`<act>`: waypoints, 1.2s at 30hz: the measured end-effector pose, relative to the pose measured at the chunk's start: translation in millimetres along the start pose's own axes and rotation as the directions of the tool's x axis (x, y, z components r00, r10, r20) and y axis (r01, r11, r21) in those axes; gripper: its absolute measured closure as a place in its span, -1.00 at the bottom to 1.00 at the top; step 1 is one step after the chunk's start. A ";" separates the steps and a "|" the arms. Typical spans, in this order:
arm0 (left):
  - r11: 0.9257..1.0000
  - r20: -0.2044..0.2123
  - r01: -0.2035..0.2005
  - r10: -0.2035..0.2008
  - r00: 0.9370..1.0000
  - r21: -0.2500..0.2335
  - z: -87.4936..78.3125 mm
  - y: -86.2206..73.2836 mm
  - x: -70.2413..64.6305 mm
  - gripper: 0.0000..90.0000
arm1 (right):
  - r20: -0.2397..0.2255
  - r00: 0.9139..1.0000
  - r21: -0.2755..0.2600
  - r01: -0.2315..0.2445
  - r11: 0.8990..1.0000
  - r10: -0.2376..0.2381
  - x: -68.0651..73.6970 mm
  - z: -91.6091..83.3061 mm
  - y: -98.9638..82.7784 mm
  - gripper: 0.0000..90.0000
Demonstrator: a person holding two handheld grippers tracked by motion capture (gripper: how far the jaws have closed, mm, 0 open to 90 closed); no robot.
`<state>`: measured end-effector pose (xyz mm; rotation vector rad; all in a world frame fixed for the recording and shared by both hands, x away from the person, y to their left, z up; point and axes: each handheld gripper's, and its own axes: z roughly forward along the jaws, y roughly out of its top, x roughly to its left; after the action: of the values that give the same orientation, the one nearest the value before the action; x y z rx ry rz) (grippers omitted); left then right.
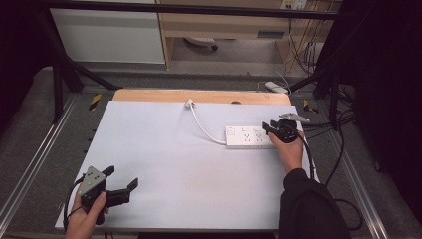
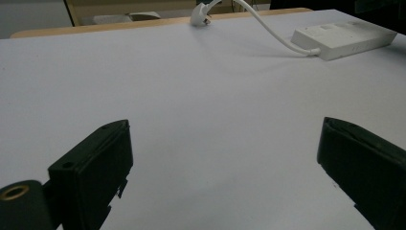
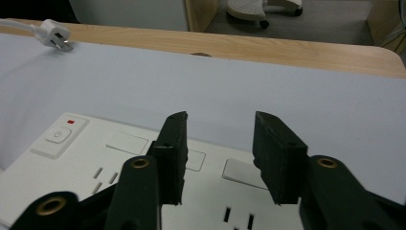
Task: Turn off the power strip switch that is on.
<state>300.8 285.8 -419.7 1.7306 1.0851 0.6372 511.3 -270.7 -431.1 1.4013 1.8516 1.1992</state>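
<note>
Right gripper (image 1: pixel 271 128), matte black jaws partly open and holding nothing, above the glossy white rectangular power strip (image 1: pixel 250 137) at the table's (image 1: pixel 164 164) right; left gripper (image 1: pixel 121 180) wide open, empty.

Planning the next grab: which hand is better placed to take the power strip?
Right. The right gripper hovers open over the power strip, its jaws above the strip's sockets. The left gripper sits at the table's near-left corner, far from it.

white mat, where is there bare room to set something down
The white mat lies bare between the left hand-held gripper and the power strip. It is crowded at the right edge, where the right hand-held gripper hovers over the strip beside its cord.
</note>
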 end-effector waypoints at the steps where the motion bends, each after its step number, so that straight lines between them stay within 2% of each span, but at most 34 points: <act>1: 1.000 0.000 -0.001 0.001 1.000 0.001 0.0 0.0 0.0 -0.89 | -0.001 1.000 0.000 -0.002 1.000 0.002 0.7 -0.3 0.3 0.15; 7: 1.000 0.000 -0.003 0.003 1.000 0.001 0.3 0.0 -0.3 -0.89 | -0.006 1.000 -0.006 -0.015 1.000 0.015 4.5 -2.8 3.2 -0.17; 15: 1.000 0.002 -0.001 0.001 1.000 0.001 0.2 0.0 -0.4 -0.89 | 0.018 1.000 -0.021 0.024 0.999 -0.024 7.8 -5.6 6.1 -0.41; 19: 1.000 -0.001 -0.001 0.001 1.000 -0.001 -0.2 0.1 0.0 -0.89 | -0.010 1.000 -0.014 0.011 1.000 -0.011 9.5 -7.6 7.4 -0.53; 22: 1.000 -0.002 -0.001 0.001 1.000 0.000 -0.3 -0.1 0.2 -0.89 | -0.030 1.000 -0.006 -0.004 1.000 0.004 10.1 -8.9 8.1 -0.74; 25: 1.000 0.001 -0.002 0.002 1.000 0.001 -0.3 0.0 -0.4 -0.89 | -0.031 1.000 -0.007 -0.005 1.000 0.005 10.6 -11.2 9.1 -0.90; 29: 1.000 0.000 -0.002 0.002 1.000 0.001 -0.4 -0.1 -0.1 -0.89 | -0.024 1.000 -0.007 -0.004 1.000 0.004 11.3 -15.9 11.3 -0.94; 36: 1.000 0.000 -0.003 0.003 1.000 -0.002 -0.7 0.1 -0.4 -0.89 | -0.052 0.999 -0.040 -0.004 0.999 0.001 13.8 -31.2 18.0 -0.95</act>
<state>300.1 285.8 -419.3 1.7308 1.0822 0.6402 489.9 -266.9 -399.3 1.3629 1.8509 1.2787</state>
